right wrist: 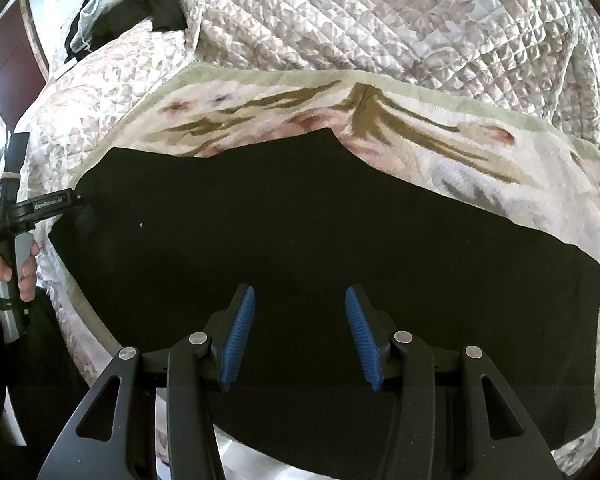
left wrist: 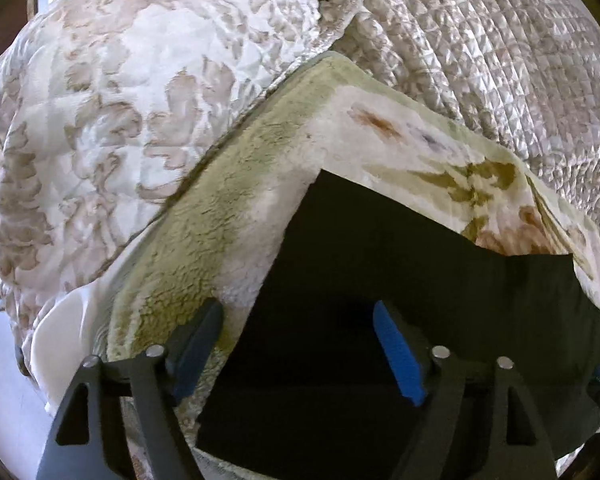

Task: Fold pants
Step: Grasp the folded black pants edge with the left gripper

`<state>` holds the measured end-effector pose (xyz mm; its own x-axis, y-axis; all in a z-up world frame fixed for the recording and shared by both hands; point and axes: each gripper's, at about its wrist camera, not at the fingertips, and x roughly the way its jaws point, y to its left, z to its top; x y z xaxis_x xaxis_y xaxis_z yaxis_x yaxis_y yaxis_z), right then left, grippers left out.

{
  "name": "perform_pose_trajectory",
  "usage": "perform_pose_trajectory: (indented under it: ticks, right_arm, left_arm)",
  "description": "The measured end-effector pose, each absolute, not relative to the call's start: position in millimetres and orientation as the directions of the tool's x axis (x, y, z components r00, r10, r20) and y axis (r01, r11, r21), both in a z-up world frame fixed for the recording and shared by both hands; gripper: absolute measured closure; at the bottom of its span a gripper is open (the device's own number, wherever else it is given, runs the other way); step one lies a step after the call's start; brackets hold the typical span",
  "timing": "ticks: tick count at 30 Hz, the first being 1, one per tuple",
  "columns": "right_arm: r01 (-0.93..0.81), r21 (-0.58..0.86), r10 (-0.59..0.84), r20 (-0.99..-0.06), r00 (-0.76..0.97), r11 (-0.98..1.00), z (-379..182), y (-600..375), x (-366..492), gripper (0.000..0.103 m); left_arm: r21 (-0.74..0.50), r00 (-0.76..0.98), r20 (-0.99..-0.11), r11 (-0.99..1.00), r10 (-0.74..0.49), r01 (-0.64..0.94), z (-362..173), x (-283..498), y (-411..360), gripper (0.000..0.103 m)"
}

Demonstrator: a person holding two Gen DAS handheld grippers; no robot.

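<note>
Black pants [right wrist: 300,220] lie flat across a fleece blanket [right wrist: 440,140] that has a green border and a floral print. My right gripper [right wrist: 300,294] hangs open over the near middle of the pants, with nothing between its blue pads. In the left wrist view my left gripper [left wrist: 296,314] is open at the left end of the pants [left wrist: 380,264]. One of its fingers is over the green blanket border [left wrist: 204,216] and the other over black cloth. From the right wrist view, the left gripper [right wrist: 78,197] sits at the pants' left edge, held by a hand [right wrist: 20,276].
The blanket rests on a bed covered by a quilted beige bedspread [right wrist: 420,28], bunched high behind and to the left [left wrist: 120,100]. Dark clothes [right wrist: 140,8] lie at the far left corner near a brown door [right wrist: 8,60]. The bed's edge and pale floor [left wrist: 0,360] are at the left.
</note>
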<state>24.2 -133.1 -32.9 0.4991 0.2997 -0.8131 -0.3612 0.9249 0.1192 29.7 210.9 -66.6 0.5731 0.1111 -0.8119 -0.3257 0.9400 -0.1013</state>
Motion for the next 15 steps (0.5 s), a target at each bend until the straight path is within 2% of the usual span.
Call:
perform_pose_trajectory:
  ticks: [1, 2, 5, 7, 9, 15]
  right_arm:
    - [-0.36, 0.122, 0.302, -0.812, 0.5, 0.925, -33, -134, 24, 0.055]
    - [-0.359, 0.124, 0.303, -0.81, 0.501, 0.925, -33, -134, 24, 0.055]
    - [-0.352, 0.137, 0.312, -0.804, 0.506, 0.926, -32, -140, 25, 0.055]
    - [-0.343, 0.151, 0.319, -0.798, 0.511, 0.927, -32, -145, 24, 0.055]
    - [-0.334, 0.164, 0.326, -0.792, 0.516, 0.928, -31, -151, 22, 0.055]
    - [-0.299, 0.213, 0.349, -0.763, 0.544, 0.93, -26, -175, 15, 0.055]
  left_arm:
    - [-0.092, 0.578, -0.809, 0.947, 0.109, -0.308, -66, 30, 207, 0.042]
    - [-0.074, 0.58, -0.806, 0.952, 0.119, -0.298, -65, 30, 202, 0.044]
    - [-0.028, 0.583, -0.799, 0.961, 0.144, -0.276, -63, 31, 191, 0.062]
    - [-0.022, 0.584, -0.799, 0.962, 0.147, -0.273, -61, 30, 189, 0.084]
    - [-0.026, 0.584, -0.8, 0.965, 0.138, -0.262, -58, 30, 187, 0.095]
    - [-0.171, 0.621, -0.784, 0.966, -0.013, -0.196, -39, 24, 170, 0.095]
